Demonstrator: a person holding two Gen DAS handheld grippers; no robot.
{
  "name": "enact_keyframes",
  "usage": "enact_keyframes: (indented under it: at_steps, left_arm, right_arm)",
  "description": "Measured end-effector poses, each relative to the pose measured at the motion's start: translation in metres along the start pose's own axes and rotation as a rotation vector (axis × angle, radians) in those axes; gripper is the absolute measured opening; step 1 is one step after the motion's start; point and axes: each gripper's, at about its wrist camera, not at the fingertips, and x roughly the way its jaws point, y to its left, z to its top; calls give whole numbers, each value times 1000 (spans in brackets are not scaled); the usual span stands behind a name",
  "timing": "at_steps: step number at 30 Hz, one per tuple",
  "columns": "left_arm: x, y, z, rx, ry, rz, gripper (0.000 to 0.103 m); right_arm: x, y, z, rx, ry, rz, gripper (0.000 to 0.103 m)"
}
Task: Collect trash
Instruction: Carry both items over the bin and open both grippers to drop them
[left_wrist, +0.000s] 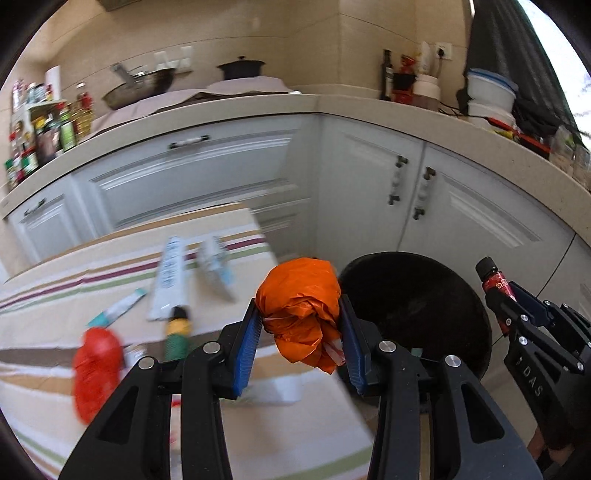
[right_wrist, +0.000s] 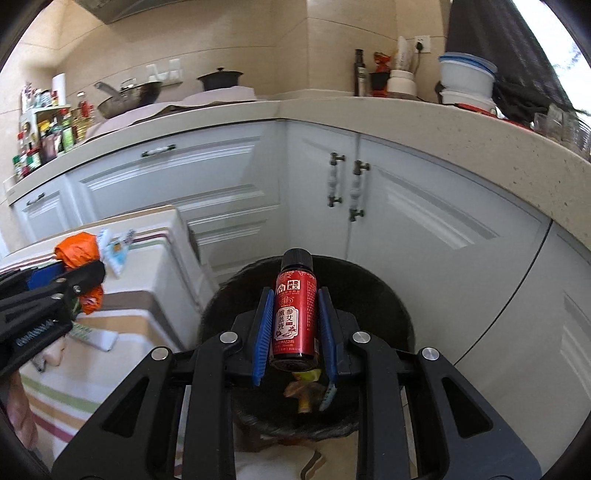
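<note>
My left gripper (left_wrist: 301, 321) is shut on a crumpled orange plastic bag (left_wrist: 301, 295), held over the edge of the striped table (left_wrist: 55, 295) beside the black bin (left_wrist: 417, 295). My right gripper (right_wrist: 293, 321) is shut on a small red bottle (right_wrist: 295, 310) with a black cap, held above the black bin (right_wrist: 369, 295), which has a few scraps at its bottom. The right gripper (left_wrist: 517, 306) with the bottle (left_wrist: 496, 286) shows at the right of the left wrist view. The left gripper (right_wrist: 79, 275) with the orange bag (right_wrist: 75, 253) shows at the left of the right wrist view.
On the striped table lie a red lump (left_wrist: 96, 365), a green-yellow bottle (left_wrist: 177, 332), tubes and white packets (left_wrist: 170, 280). White cabinets (right_wrist: 424, 221) and a beige counter (right_wrist: 443, 118) with pots and bottles stand behind the bin.
</note>
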Motion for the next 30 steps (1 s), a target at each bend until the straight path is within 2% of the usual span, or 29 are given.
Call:
enact_keyframes:
  at_steps: [19, 20, 22, 27, 30]
  left_arm:
    - [77, -62, 22, 76, 89, -24, 43]
    - [79, -63, 22, 77, 95, -25, 46]
    - [83, -64, 25, 74, 100, -20, 57]
    - [83, -63, 25, 63, 91, -9, 68]
    - [83, -62, 25, 57, 90, -9, 70]
  right_arm:
    - [54, -39, 5, 47, 51, -22, 24]
    - [56, -42, 4, 52, 49, -25, 26]
    - [58, -46, 5, 66, 43, -36, 38]
    - [56, -52, 8, 82, 36, -46, 39]
    - [54, -52, 7, 82, 38, -47, 39]
